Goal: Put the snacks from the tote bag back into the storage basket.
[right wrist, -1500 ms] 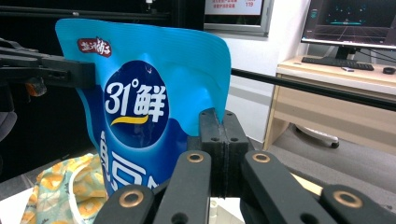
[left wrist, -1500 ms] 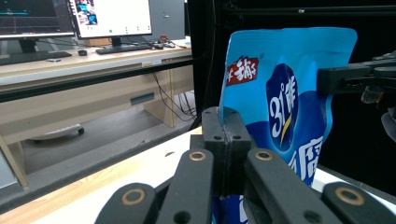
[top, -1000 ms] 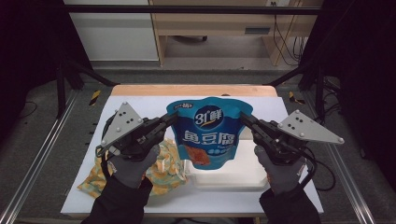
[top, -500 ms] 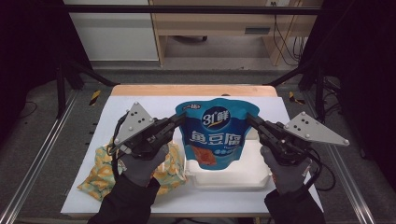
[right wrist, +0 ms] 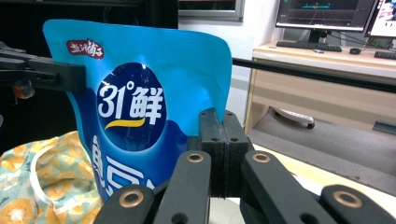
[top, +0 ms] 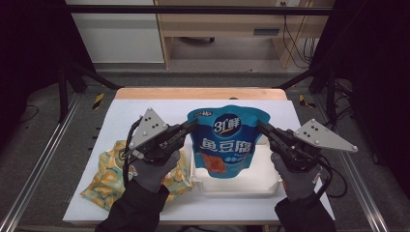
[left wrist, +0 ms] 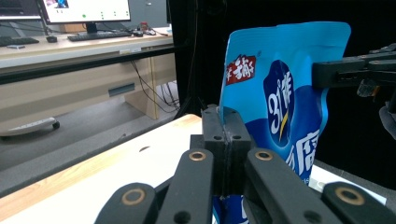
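Note:
A blue snack bag (top: 226, 140) with white lettering stands upright, held between both grippers over a white tray (top: 241, 181). My left gripper (top: 192, 126) is shut on the bag's left edge, and in the left gripper view its jaws pinch the blue snack bag (left wrist: 280, 98) with the gripper (left wrist: 224, 135) closed tight. My right gripper (top: 261, 126) is shut on the bag's right edge; the right gripper view shows the blue snack bag (right wrist: 140, 107) clamped in the right gripper (right wrist: 222, 133). The bag's bottom dips into the tray.
A yellow patterned cloth bag (top: 113, 174) lies on the white table top (top: 121, 116) at the left, under my left hand. A wooden strip (top: 200, 94) runs along the table's far edge. Metal rails (top: 41, 162) flank the table.
Both grippers have carried the blue bag toward the right and slightly farther back, over the white tray. The cloth bag has stayed in place.

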`<state>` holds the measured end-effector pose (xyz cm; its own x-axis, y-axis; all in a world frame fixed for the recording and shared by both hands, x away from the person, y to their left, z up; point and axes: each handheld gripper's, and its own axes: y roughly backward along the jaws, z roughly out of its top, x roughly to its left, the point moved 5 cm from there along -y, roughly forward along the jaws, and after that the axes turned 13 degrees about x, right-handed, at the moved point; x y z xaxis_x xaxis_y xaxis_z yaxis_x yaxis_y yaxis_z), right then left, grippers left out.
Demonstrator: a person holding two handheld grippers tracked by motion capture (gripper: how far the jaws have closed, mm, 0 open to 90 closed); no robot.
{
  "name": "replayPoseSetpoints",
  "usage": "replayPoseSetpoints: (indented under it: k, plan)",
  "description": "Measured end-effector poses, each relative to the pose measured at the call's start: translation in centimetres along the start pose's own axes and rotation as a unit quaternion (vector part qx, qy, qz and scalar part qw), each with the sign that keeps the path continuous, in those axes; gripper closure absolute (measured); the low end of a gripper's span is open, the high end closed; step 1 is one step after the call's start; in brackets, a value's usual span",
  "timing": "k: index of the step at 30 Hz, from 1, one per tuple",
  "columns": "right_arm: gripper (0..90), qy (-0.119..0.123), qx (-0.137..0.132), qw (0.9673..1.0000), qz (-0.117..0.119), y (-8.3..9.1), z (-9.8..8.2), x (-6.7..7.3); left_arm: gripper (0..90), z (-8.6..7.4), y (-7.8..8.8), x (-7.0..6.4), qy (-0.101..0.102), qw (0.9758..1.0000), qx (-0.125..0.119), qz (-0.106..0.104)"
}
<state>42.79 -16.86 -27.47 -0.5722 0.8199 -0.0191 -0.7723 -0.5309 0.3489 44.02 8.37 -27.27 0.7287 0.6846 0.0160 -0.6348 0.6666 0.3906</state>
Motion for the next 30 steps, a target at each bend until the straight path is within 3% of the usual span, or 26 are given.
replayPoseSetpoints:
  k: [24, 30]
  plan:
    - [90.0, -0.013, 0.025, 0.9996, 0.001, -2.1, -3.6, -0.4, 90.0, -3.4, -2.1, 0.5, 0.015, 0.9996, 0.022, -0.011]
    - [90.0, -0.014, 0.032, 0.9994, 0.002, -2.6, -4.2, -0.4, 90.0, -4.1, -2.4, 0.6, 0.015, 0.9995, 0.026, -0.005]
